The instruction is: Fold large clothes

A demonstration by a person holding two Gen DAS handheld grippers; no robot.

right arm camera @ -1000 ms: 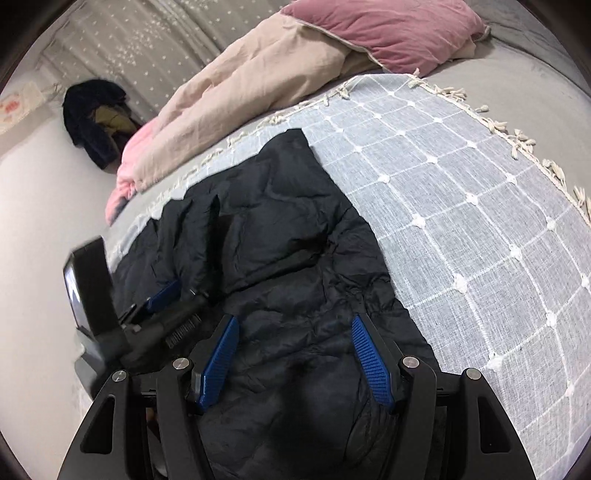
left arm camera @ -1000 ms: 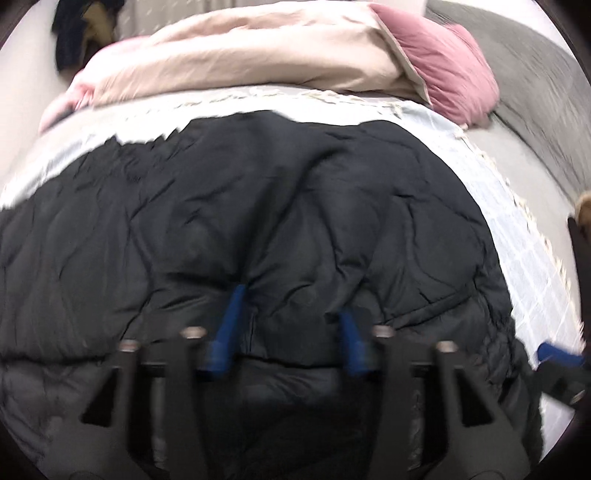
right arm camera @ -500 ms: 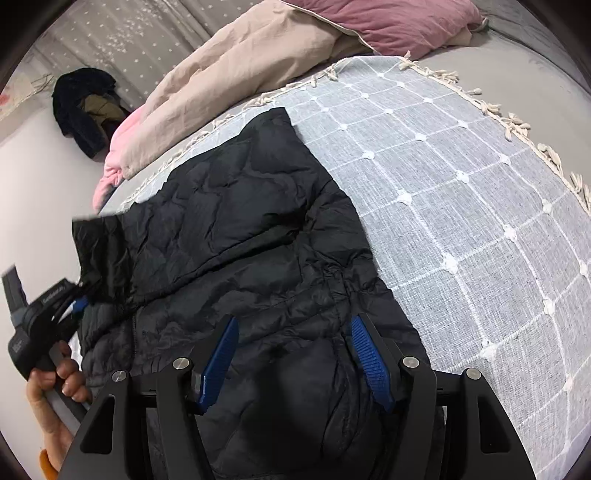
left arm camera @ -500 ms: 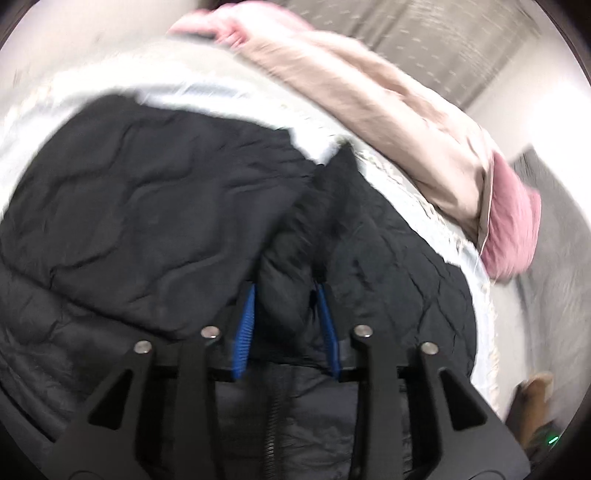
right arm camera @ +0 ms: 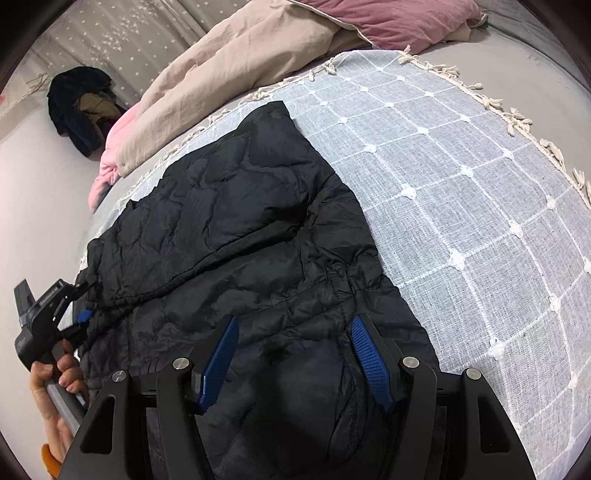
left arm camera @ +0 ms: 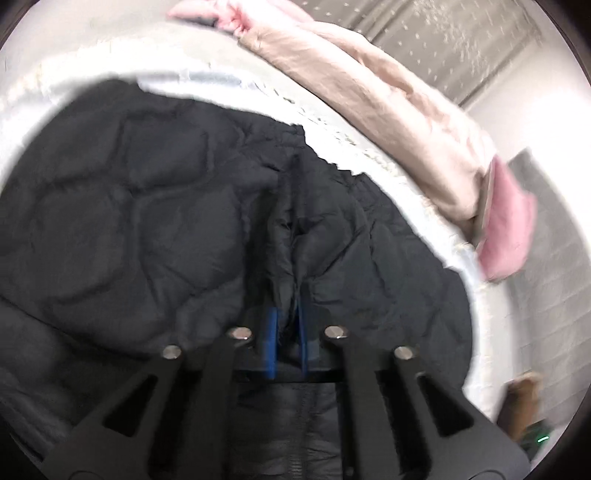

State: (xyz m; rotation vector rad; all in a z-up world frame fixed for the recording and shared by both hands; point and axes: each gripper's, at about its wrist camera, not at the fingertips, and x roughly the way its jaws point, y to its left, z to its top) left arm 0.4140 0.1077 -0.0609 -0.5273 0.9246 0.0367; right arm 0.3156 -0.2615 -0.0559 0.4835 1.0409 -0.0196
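Closing jaws of the left gripper (left arm camera: pixel 286 332) pinch a ridge of the black quilted jacket (right arm camera: pixel 258 229) at its edge nearest the bed's left side. Those of the right gripper (right arm camera: pixel 291 358) stand spread over the jacket's near end, gripping nothing. It lies flat on the white checked throw (right arm camera: pixel 461 192), toward the left edge. Beyond it lie a beige duvet (right arm camera: pixel 240 62) and a pink pillow (right arm camera: pixel 391 22).

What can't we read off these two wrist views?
- Left wrist: the whole frame is motion-blurred; the left gripper is closing on a black jacket fold, pad contact hidden in cloth.
- Right wrist: jacket's near end cut off behind the right gripper.
- Dark clothes pile: too small to identify.
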